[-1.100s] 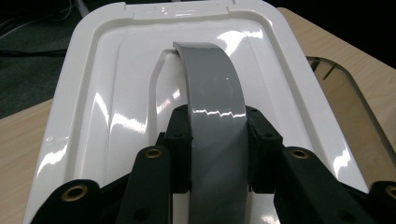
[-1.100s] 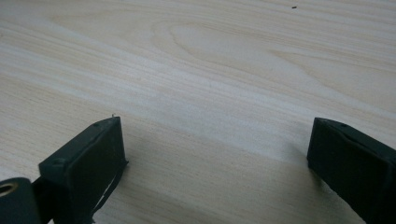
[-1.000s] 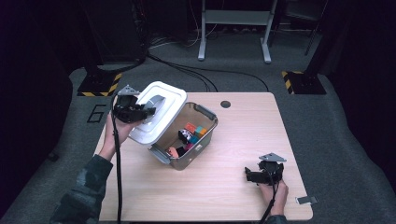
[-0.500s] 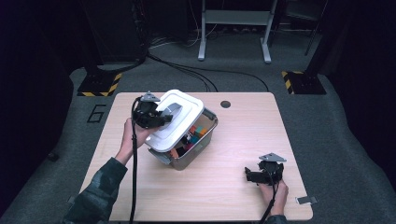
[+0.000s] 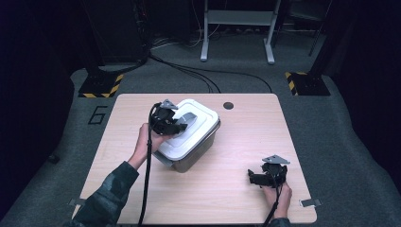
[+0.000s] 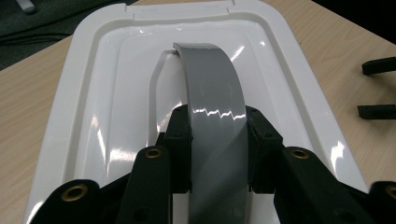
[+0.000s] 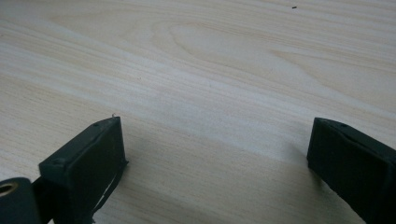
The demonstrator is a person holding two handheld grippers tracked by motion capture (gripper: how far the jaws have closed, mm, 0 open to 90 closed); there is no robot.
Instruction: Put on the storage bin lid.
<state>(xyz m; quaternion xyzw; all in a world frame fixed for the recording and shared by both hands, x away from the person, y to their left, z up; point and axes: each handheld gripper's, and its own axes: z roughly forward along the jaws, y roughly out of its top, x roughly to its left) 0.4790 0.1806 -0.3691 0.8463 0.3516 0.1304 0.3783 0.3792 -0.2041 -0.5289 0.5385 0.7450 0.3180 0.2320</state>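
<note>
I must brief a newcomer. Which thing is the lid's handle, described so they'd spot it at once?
On the wooden table stands a grey bin under a white lid. Arching over the lid's sunken middle is the handle, a glossy grey strap, clamped by the left gripper.

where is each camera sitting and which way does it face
High view: above the person's side, looking forward and down on the table; both forearms enter from the bottom, left tongs on the white lid, right tongs near the table.
Left gripper view: rides the left tongs, looking along the lid; its black jaws clamp the grey handle.
Right gripper view: rides the right tongs, facing bare wood; its jaws stand apart.
Shared: lid and handle show in the high and left gripper views.
</note>
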